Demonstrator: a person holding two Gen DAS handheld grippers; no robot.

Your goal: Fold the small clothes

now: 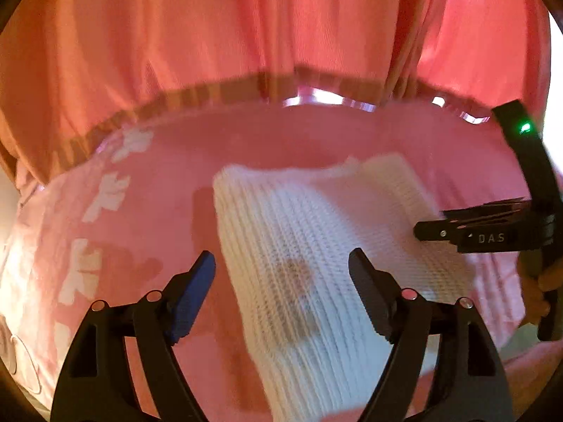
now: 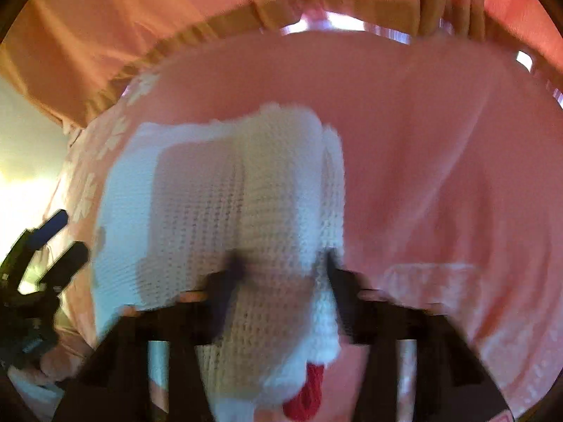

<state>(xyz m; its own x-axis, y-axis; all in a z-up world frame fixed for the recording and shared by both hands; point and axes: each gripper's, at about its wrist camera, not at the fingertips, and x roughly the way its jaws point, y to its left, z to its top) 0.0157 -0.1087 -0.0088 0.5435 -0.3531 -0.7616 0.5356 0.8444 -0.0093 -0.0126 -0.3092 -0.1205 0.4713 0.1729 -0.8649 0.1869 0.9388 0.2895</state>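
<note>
Inventory by count.

Garments: one white waffle-knit garment, folded over; a faint brownish motif shows through it in the left wrist view, and a red trim piece appears at its near end in the right wrist view.

Covers: one pink cloth with a white floral print along its left side, spread under the garment.

Curtains: one salmon-pink curtain with a brown-striped hem, behind the cloth.

Tools: two black hand-held grippers, namely one left hand-held gripper with one blue finger pad, and one right hand-held gripper.

Indicator lights: one green.
</note>
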